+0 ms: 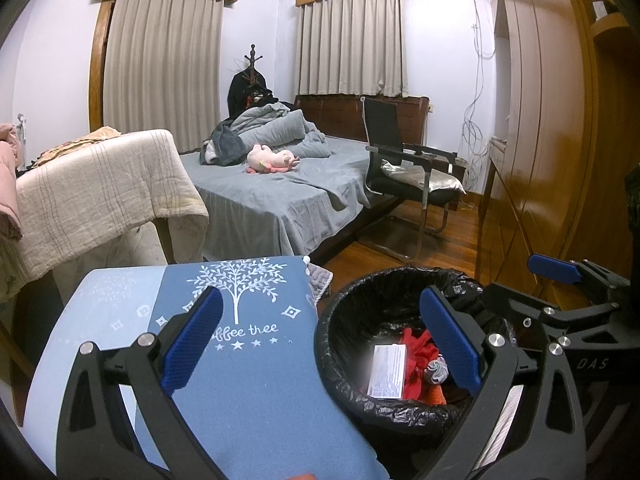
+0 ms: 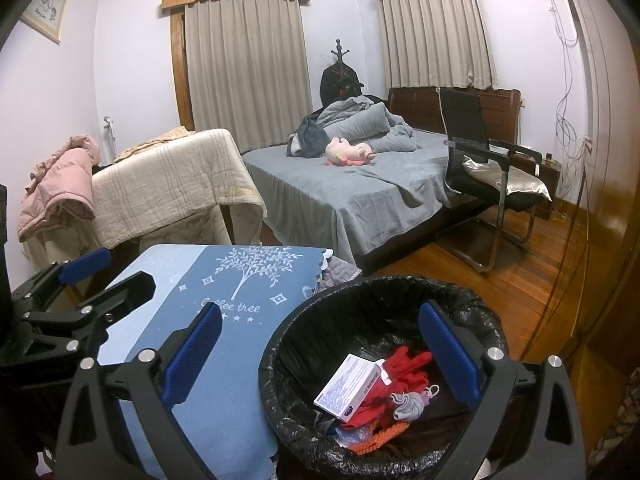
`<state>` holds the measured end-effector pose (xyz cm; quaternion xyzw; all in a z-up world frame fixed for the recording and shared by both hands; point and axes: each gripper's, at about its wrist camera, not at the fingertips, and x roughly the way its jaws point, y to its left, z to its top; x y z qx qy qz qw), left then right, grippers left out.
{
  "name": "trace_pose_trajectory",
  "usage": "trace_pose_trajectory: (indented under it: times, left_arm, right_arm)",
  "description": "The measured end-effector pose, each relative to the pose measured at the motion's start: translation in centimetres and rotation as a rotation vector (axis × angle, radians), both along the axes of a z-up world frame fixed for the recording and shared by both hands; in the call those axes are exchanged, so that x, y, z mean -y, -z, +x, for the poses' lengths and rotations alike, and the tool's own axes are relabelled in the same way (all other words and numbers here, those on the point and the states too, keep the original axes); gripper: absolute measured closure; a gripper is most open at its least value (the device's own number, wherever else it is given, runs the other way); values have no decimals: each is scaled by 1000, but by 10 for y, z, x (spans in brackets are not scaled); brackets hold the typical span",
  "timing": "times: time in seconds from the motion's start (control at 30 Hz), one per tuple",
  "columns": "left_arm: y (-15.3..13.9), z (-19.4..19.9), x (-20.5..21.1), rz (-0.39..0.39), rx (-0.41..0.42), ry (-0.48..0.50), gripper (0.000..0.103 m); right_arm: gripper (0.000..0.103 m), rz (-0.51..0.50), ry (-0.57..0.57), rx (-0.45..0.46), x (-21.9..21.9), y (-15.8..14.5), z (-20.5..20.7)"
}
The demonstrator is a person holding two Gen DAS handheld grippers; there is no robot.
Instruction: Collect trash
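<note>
The bin [image 2: 384, 376] stands on the wooden floor [image 2: 532, 280], just beside the desk [image 2: 216, 360] with the blue cloth, probably so that trash from the desk can go into it with a short move. A black bag [image 2: 400, 308] lines it and folds over the rim, which keeps the inside clean and makes the trash easy to carry out.

Both grippers hang above this place. The left gripper [image 1: 320, 344] has its fingers [image 1: 192, 340] wide apart and holds nothing; one finger is over the cloth and the other over the bin. The right gripper [image 2: 320, 356] is spread the same way and is also empty, so it seems that an item was dropped and no new one is taken.

The trash lies at the bottom of the bin: a white paper box [image 2: 352, 388] with small print and a dark blue end, resting tilted on red fabric [image 2: 408, 364]. Near it are a small grey crumpled piece [image 2: 408, 404] and something orange [image 2: 372, 442], partly hidden. The bin looks far from full.
</note>
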<state>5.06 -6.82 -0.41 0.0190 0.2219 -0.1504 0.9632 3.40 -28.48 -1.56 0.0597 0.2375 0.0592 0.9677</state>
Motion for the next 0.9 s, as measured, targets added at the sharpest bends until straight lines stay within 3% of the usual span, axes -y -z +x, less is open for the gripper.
trace_pose_trajectory:
  times: [0.9]
  left_arm:
    - [5, 1, -1, 2, -13, 1, 7]
  right_arm:
    - [6, 0, -4, -3, -4, 1, 1]
